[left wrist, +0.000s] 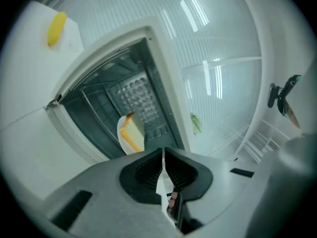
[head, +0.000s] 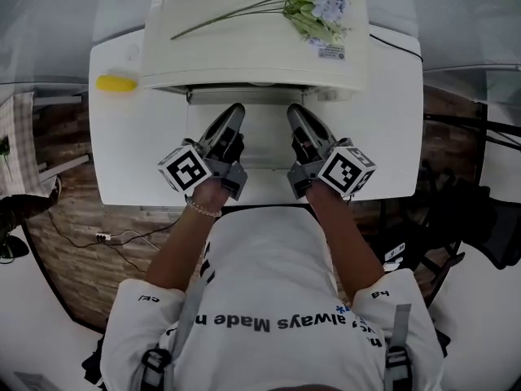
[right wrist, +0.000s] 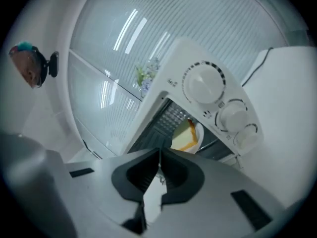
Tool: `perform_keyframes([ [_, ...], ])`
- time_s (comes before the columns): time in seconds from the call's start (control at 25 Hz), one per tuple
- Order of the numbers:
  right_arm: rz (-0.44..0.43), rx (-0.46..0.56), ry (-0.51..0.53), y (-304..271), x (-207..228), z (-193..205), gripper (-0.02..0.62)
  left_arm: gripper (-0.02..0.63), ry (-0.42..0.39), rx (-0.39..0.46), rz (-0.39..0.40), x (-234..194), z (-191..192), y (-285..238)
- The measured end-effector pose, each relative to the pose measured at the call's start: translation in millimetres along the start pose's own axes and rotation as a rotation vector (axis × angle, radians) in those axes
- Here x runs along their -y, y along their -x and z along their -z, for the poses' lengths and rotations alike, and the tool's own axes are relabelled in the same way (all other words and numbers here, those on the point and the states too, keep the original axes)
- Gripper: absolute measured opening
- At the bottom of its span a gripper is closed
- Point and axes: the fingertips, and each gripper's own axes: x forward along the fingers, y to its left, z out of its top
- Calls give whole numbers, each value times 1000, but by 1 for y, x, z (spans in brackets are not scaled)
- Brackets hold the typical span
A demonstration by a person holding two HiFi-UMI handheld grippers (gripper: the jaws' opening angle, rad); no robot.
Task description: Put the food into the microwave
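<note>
A cream microwave (head: 244,47) stands on the white table (head: 134,149), its door (head: 262,141) folded down flat in front. Inside, a yellow slice of food (left wrist: 132,131) lies on a white plate (left wrist: 121,133); the right gripper view also shows the food (right wrist: 183,136) on the plate (right wrist: 198,133). My left gripper (head: 234,112) and right gripper (head: 295,114) hover side by side over the open door, tips toward the cavity. The left gripper (left wrist: 163,152) and the right gripper (right wrist: 159,155) are each shut with nothing held.
A spray of artificial flowers (head: 319,2) lies on the microwave's top. A yellow object (head: 116,82) rests on the table at the far left. Two knobs (right wrist: 204,83) sit on the microwave's right panel. A black cable (head: 395,43) runs behind.
</note>
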Motion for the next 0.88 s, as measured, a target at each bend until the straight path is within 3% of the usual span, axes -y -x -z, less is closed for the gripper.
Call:
perform_keyframes([
  [0.12, -10, 4, 130, 16, -29, -12, 20, 21, -115, -8, 27, 33, -4, 11],
  [0.28, -20, 13, 267, 34, -59, -23, 20, 21, -202, 5, 46, 67, -7, 23],
  [0.88, -9, 33, 652, 92, -153, -49, 20, 21, -616, 59, 74, 178, -19, 69],
])
